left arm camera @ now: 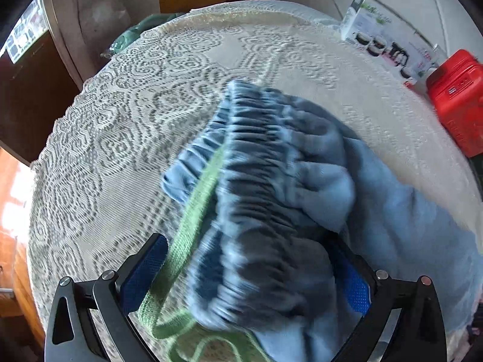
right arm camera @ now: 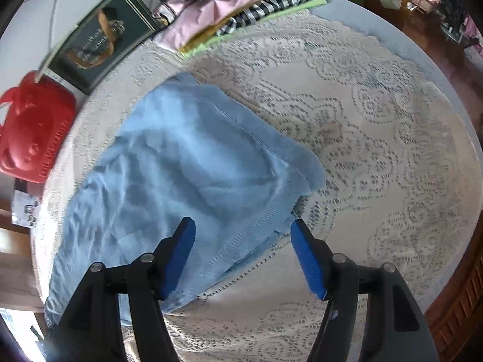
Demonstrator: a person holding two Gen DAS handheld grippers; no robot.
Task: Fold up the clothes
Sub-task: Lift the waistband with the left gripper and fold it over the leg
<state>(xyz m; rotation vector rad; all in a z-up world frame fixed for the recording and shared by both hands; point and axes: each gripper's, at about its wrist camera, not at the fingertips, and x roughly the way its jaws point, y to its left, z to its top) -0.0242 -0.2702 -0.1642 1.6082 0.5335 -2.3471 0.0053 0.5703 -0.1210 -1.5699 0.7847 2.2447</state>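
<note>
A pair of light blue shorts (left arm camera: pixel 271 181) with a gathered elastic waistband and a green drawstring (left arm camera: pixel 193 220) lies on the lace-covered table (left arm camera: pixel 120 120). My left gripper (left arm camera: pixel 250 259) is open, its blue pads either side of the bunched waistband, which sits between them and hides the right pad in part. In the right wrist view the leg end of the shorts (right arm camera: pixel 193 163) lies spread flat. My right gripper (right arm camera: pixel 241 235) is open just above the hem edge, holding nothing.
A red plastic case (left arm camera: pixel 455 99) and a printed box (left arm camera: pixel 380 36) stand at the table's far edge; the case (right arm camera: pixel 33 126) and a dark box (right arm camera: pixel 102 33) show in the right view. A pile of folded clothes (right arm camera: pixel 241 9) lies at the back.
</note>
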